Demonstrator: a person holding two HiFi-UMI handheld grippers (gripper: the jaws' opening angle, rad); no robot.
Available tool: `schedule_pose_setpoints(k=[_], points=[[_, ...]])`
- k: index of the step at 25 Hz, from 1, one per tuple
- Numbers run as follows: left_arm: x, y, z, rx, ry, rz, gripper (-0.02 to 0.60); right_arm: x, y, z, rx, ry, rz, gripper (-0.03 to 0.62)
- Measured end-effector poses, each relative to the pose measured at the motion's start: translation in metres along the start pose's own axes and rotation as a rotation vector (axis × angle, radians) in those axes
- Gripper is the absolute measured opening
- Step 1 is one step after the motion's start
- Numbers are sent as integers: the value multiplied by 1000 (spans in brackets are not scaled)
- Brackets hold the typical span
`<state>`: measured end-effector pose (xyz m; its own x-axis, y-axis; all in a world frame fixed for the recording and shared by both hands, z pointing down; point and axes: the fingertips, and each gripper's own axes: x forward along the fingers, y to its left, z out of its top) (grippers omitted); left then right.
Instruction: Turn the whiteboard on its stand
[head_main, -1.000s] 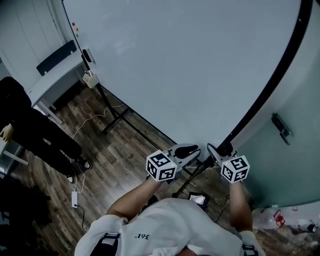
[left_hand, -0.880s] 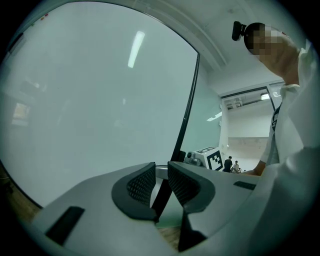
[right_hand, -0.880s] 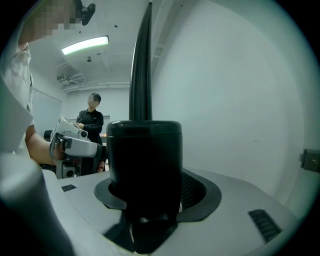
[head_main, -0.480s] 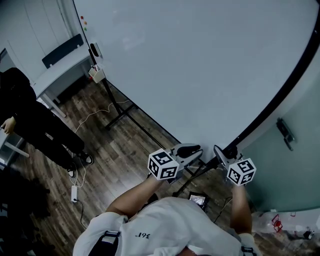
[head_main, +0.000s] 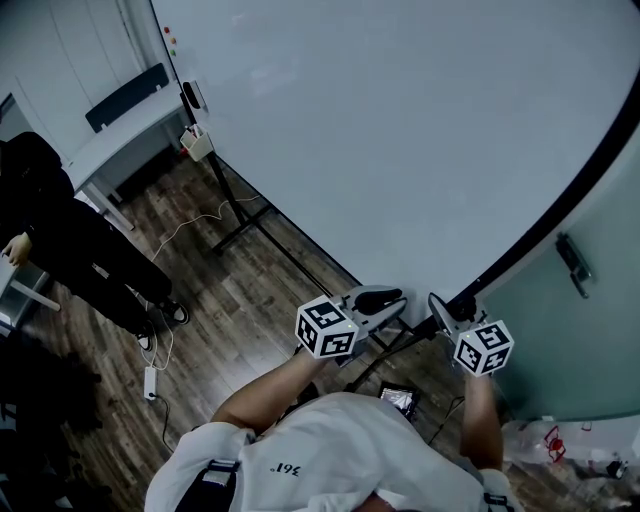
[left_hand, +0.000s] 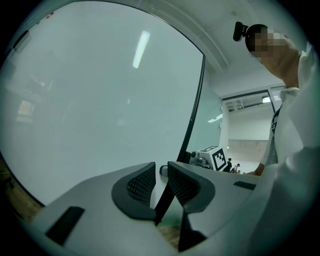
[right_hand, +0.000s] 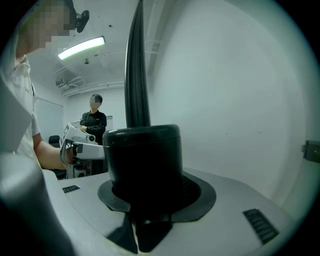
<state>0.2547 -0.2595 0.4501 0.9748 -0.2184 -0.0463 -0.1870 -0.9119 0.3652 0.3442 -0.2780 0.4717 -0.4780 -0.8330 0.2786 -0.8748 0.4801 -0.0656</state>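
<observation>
The big whiteboard (head_main: 400, 120) stands tilted on its black stand and fills most of the head view. My left gripper (head_main: 385, 297) is at its lower edge. Its jaws (left_hand: 160, 172) stand a narrow gap apart with nothing pressed between the pads; the board (left_hand: 100, 100) and its black edge (left_hand: 195, 100) lie beyond. My right gripper (head_main: 443, 303) is at the black frame's lower corner. Its jaws have just been closing, and they now clamp a round black knob (right_hand: 145, 150) on the stand. The black frame (right_hand: 136, 75) rises straight above the knob.
A person in dark clothes (head_main: 60, 240) stands at the left beside a white desk (head_main: 120, 140). The stand's legs (head_main: 240, 225) and a cable with a power strip (head_main: 150, 385) lie on the wooden floor. A glass wall with a handle (head_main: 572, 262) is close on the right.
The head view has shifted a little, so the board sits further right in frame. My right gripper's jaws have drawn in around the knob. The left gripper has stayed put.
</observation>
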Motion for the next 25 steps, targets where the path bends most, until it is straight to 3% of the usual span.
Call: schedule_pose_setpoints(k=[25], points=[[-33,-40,1,13,-30,-27,64,-34,84,-17,-48,51,-9,156]])
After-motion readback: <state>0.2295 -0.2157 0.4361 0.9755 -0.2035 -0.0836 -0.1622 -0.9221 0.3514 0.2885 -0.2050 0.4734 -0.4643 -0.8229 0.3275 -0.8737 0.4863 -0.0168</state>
